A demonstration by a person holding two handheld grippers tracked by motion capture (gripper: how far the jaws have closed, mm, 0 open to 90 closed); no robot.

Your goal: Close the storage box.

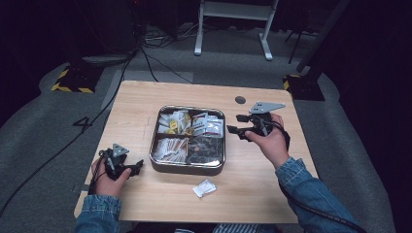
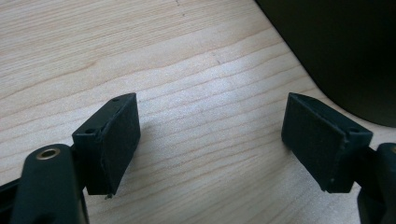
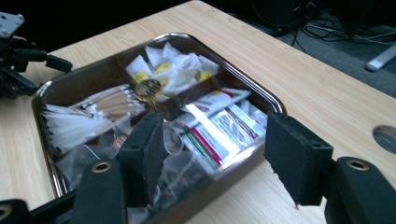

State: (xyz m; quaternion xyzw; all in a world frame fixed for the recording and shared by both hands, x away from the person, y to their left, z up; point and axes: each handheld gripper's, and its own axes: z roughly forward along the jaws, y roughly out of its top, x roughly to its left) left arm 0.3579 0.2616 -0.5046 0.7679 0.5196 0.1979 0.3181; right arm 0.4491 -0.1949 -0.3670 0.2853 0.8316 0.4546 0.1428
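High view, from left to right: my left gripper (image 1: 127, 167) rests low over the wooden table (image 1: 145, 102) near its front left corner, pointing toward the tray. Its jaws stand spread with bare wood between them, as the left gripper view confirms (image 2: 212, 140). At centre sits the metal tray (image 1: 188, 167), divided into four compartments: white and yellow packets at the rear left, red-and-white sachets (image 1: 208, 124) at the rear right, pale stick packets (image 1: 170, 148) at the front left, clear dark-filled bags at the front right. A single white packet (image 1: 204, 188) lies on the table just in front of the tray, apart from it. At right, my right gripper (image 1: 239, 125) hangs just beside the tray's rear right corner, pointing at it. I read its jaws as parted and holding nothing; in the right gripper view (image 3: 215, 149) they frame the near rim and the sachets (image 3: 219, 126).
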